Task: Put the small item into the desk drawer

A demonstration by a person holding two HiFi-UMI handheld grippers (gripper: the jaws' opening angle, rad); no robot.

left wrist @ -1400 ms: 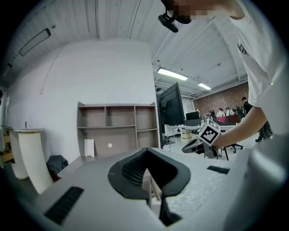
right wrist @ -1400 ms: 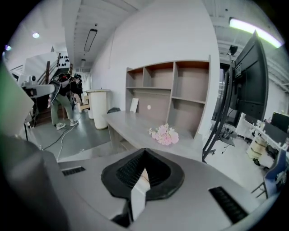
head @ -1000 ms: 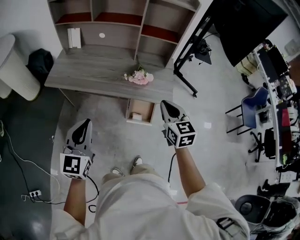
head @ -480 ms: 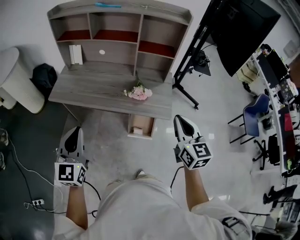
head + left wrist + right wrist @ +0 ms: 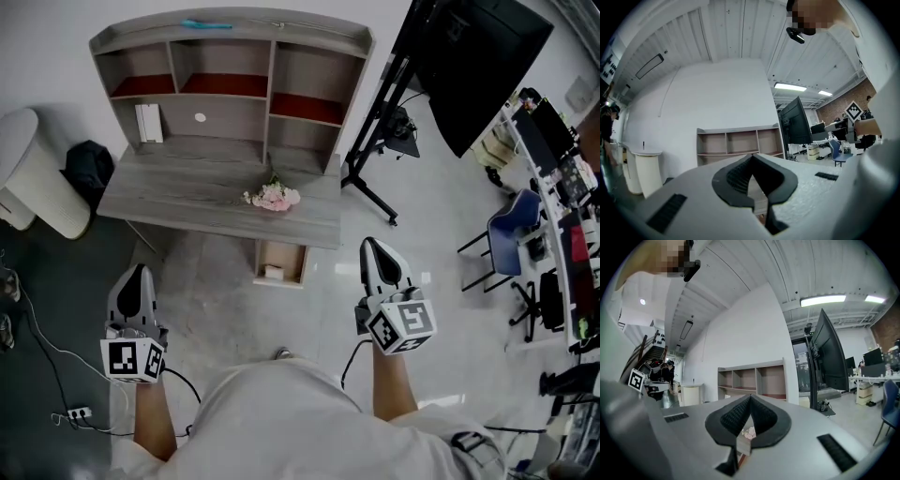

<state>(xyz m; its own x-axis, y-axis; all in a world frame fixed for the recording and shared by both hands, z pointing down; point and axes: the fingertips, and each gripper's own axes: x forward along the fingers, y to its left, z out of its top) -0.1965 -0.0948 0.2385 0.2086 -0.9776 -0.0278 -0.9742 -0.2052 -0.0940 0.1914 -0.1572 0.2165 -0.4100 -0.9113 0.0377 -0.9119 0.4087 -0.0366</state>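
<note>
1. White plastic shapes the rounded bin [image 5: 33,178] at the far left of the head view. A black bag [image 5: 89,157] sits just beside it on the dark floor, and lower down a cable leads to a power strip [image 5: 73,412].
2. Next comes the left gripper [image 5: 137,271], held low over the floor, left of the desk's front and well apart from it. Its fingers are pressed together at the tips with nothing between them.
3. A grey wooden desk [image 5: 178,187] stands against the wall and carries a hutch of open shelves [image 5: 272,56]. A white upright object [image 5: 147,122] stands in the hutch's lower left compartment. A pink flower bunch [image 5: 273,197] lies on the desktop near its front edge.
4. Under that front edge, just below the flowers, the drawer [image 5: 292,262] is pulled open. The small item [image 5: 273,272], pale and boxy, lies inside it, and neither gripper touches it.
5. The right gripper [image 5: 372,245] hangs over the pale glossy floor, near the drawer's right side but apart from it. Its fingers are closed tip to tip and empty. In the right gripper view the flowers show through the hollow behind the tips.
6. A large black screen [image 5: 469,66] on a black stand rises to the right of the desk. Farther right are a blue chair [image 5: 511,220] and cluttered tables.
</note>
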